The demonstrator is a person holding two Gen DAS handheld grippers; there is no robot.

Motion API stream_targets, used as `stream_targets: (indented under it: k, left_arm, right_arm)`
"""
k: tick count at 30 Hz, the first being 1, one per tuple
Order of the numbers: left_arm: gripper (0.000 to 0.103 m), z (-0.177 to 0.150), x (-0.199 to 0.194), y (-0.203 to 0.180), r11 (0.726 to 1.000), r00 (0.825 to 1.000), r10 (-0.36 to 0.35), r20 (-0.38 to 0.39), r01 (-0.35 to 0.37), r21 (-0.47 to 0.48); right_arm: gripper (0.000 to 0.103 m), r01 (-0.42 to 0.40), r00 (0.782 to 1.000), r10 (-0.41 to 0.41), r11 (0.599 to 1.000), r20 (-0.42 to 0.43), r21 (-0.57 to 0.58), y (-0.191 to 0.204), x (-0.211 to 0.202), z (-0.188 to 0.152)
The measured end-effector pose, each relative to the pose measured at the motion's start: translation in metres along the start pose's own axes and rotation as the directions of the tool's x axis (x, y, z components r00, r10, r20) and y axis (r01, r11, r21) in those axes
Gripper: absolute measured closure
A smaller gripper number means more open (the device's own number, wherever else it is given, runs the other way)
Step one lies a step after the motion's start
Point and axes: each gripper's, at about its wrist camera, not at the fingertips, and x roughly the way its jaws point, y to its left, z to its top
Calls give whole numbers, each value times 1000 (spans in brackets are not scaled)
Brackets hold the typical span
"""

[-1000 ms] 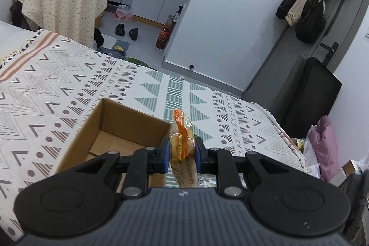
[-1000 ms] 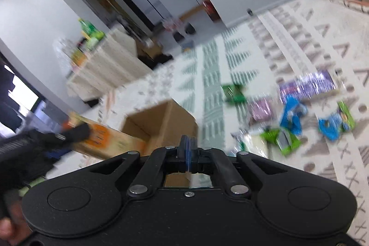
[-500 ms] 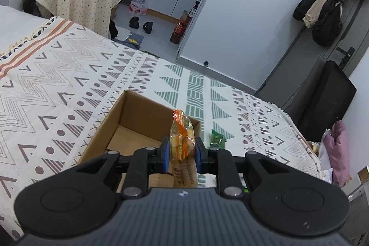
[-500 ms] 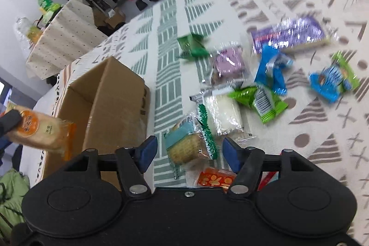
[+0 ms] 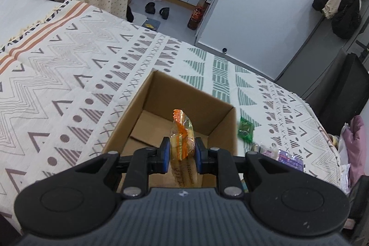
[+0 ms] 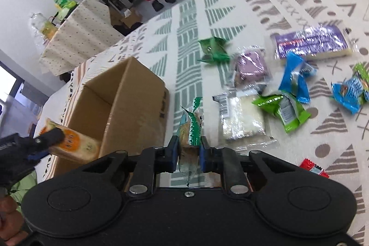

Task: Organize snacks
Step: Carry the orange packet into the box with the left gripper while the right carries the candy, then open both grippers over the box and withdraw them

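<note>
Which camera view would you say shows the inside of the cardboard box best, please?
The left wrist view: it looks down into the open cardboard box, showing its floor and inner walls behind the orange snack. The right wrist view shows mainly the box's outer side and only part of one inner wall.

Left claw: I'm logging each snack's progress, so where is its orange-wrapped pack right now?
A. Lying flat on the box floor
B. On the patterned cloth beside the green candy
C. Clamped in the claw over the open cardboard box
C: the left claw is shut on the orange-wrapped pack, over the open cardboard box.
</note>
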Motion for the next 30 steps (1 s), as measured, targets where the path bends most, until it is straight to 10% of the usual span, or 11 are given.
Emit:
stream_targets:
  k: [15,30]
  left_arm:
    - [72,3,-23,21,994,994,110,-3,-110,-28]
    - [26,-1,-49,13,984,984,178,29,-177,-10]
  right_arm:
    - [85,-125,980,137,988,148,-87,40,-35,9]
    - [72,-279,951,294,950,94,-143,75,-33,-3]
